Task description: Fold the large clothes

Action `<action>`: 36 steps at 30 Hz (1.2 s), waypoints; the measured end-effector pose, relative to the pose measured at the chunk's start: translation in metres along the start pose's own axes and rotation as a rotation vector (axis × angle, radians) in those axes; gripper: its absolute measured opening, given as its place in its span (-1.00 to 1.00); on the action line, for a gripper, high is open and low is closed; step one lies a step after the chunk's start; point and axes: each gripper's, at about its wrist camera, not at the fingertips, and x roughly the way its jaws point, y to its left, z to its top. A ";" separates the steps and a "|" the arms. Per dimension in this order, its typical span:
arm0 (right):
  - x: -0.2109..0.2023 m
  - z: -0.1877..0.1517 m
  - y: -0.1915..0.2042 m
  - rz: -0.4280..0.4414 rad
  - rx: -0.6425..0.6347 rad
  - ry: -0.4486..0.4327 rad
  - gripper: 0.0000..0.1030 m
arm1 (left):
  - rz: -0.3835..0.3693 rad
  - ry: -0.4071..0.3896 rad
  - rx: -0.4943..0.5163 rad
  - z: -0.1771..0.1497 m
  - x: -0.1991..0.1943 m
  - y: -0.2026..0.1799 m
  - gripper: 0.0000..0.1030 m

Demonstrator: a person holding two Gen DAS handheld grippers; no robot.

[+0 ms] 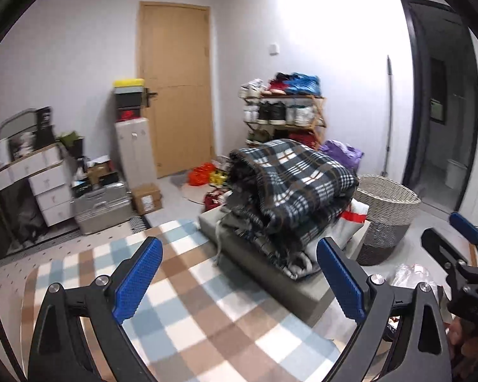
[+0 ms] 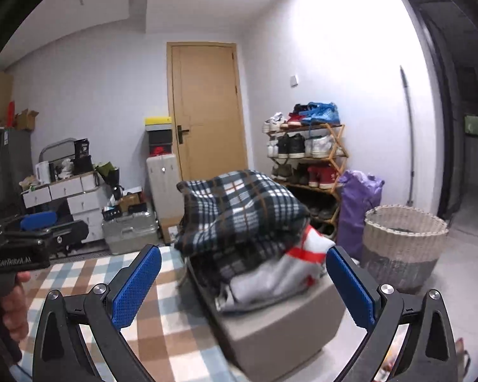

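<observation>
While the left gripper is held with its blue pads spread wide and nothing between them, a checked rug is seen beneath it in the left wrist view. A grey ottoman stands just beyond the pads, and on it a heap of clothes is piled, topped by a dark plaid blanket folded into a thick roll. The roll's long axis runs from about 10 o'clock to 4 o'clock, its open fold facing 9 o'clock. A wicker basket is set just beside the ottoman at 3 o'clock. The right gripper shows at the right edge at 4 o'clock; whether it is spread cannot be told from here. No writing can be read in this view.

In the right wrist view, the right gripper is also spread wide and holds nothing. The heap lies dead ahead on the ottoman, the plaid blanket on top, a white and red garment and a grey one under it. The left gripper is seen at 9 o'clock, held by a hand; "GenRobot.AI" is printed on its body. The basket stands at 3 o'clock, near the ottoman.
</observation>
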 end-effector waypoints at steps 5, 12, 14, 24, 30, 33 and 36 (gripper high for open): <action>-0.059 -0.025 0.012 -0.016 -0.001 -0.132 1.00 | 0.037 -0.046 -0.030 -0.025 -0.032 -0.008 0.96; -0.102 -0.035 0.018 0.016 0.007 -0.121 1.00 | 0.040 -0.064 -0.058 -0.049 -0.063 -0.018 0.96; -0.112 -0.042 0.020 -0.004 -0.010 -0.132 1.00 | 0.054 -0.062 -0.045 -0.052 -0.063 -0.025 0.96; -0.130 -0.050 0.029 -0.085 -0.047 -0.155 1.00 | 0.101 -0.098 0.010 -0.058 -0.061 -0.051 0.97; -0.133 -0.052 0.020 -0.058 0.030 -0.135 1.00 | 0.091 -0.086 -0.023 -0.057 -0.061 -0.042 0.97; -0.129 -0.056 0.020 -0.029 0.044 -0.114 1.00 | 0.096 -0.088 -0.046 -0.057 -0.063 -0.040 0.97; -0.128 -0.059 0.022 -0.024 0.042 -0.099 1.00 | 0.088 -0.089 -0.062 -0.056 -0.066 -0.040 0.97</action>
